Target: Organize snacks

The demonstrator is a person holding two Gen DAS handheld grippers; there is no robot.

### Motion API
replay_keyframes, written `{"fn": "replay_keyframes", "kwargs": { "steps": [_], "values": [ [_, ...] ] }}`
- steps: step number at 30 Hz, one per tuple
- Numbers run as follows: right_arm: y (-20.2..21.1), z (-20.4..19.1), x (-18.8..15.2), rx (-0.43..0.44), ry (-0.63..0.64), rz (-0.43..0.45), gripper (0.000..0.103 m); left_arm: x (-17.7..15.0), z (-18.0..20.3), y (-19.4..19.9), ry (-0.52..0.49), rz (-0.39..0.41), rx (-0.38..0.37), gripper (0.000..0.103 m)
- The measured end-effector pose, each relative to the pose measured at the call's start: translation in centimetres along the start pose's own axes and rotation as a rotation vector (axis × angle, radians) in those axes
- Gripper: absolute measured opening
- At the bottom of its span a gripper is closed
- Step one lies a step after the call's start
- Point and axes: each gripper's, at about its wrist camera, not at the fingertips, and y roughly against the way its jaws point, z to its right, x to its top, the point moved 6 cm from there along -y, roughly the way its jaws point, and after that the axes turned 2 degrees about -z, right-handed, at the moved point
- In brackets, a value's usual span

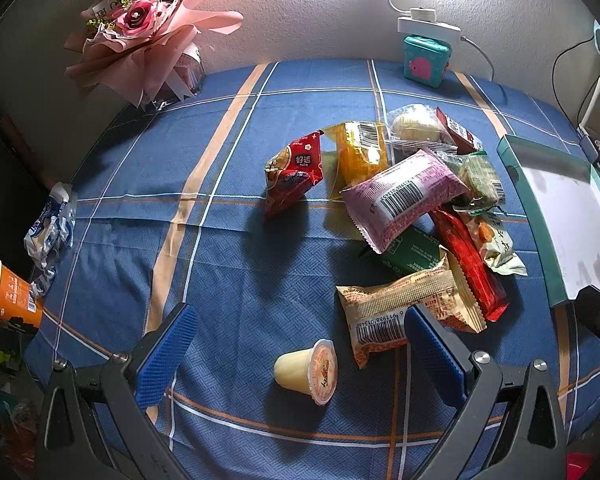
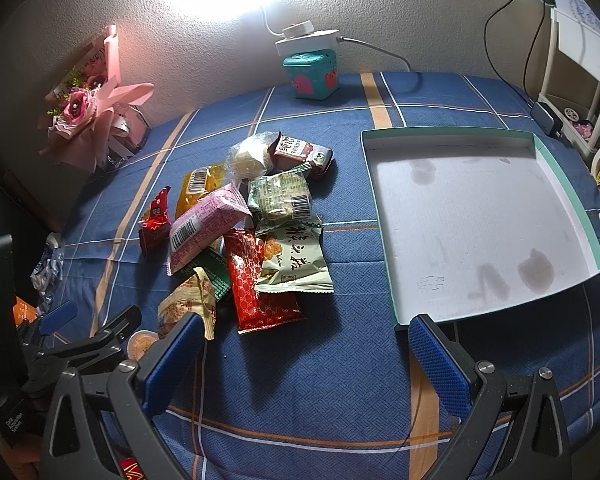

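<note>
A pile of snack packets lies on the blue checked tablecloth [image 1: 228, 240]: a pink packet [image 1: 404, 196], a red pouch [image 1: 294, 170], a yellow packet [image 1: 362, 152], a long red bar [image 2: 256, 280] and a beige barcode packet [image 1: 404, 312]. A small jelly cup [image 1: 310, 372] lies on its side between the blue fingers of my left gripper [image 1: 300, 344], which is open just above the cloth. My right gripper [image 2: 306, 344] is open over bare cloth, between the pile and the shallow teal-rimmed box lid [image 2: 480, 220], which has nothing in it.
A pink flower bouquet [image 1: 140, 28] stands at the back left. A teal tin [image 1: 426, 62] under a white power strip [image 1: 428, 26] sits by the wall. A crumpled blue-white wrapper [image 1: 50, 228] and an orange cup [image 1: 8, 296] lie at the left edge. Cables hang at right.
</note>
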Motion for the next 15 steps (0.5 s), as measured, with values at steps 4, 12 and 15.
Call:
{"fn": "replay_keyframes", "kwargs": {
  "steps": [4,12,15],
  "values": [
    [0.01,0.03,0.00,0.000,-0.001,0.000,0.103,-0.16,-0.13,-0.11,-0.001,0.000,0.002,0.103],
    [0.27,-0.31,0.09,0.000,0.003,0.004,0.103,-0.31,-0.26,-0.11,-0.002,-0.005,0.005,0.103],
    [0.62,-0.56,0.13,0.003,0.005,0.011,0.103,-0.25,-0.36,0.00,0.006,-0.010,-0.010,0.103]
  ]
}}
